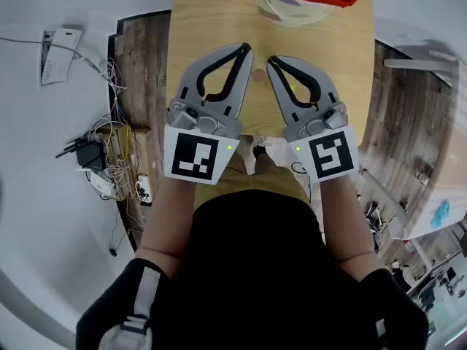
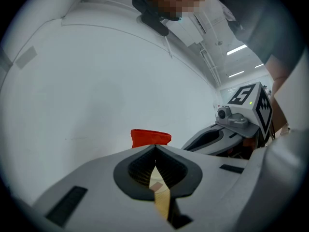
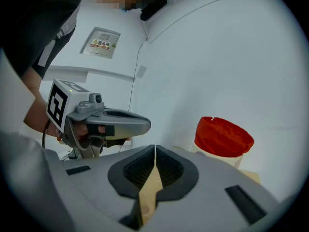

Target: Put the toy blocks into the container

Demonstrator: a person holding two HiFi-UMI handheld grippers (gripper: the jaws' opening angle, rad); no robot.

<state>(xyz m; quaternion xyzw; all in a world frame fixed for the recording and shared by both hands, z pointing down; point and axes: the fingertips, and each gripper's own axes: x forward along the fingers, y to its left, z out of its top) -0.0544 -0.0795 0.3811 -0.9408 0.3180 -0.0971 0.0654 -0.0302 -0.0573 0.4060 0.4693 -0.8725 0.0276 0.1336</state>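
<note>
Closest in, my left gripper (image 1: pixel 245 49) and right gripper (image 1: pixel 273 61) are both closed, nothing between jaws, tips side by side over worktop (image 1: pixel 211 20); no loose toy blocks in view, red-lined container (image 1: pixel 281 9) at far edge, so I'd locate a block first, then open before approaching.
</note>
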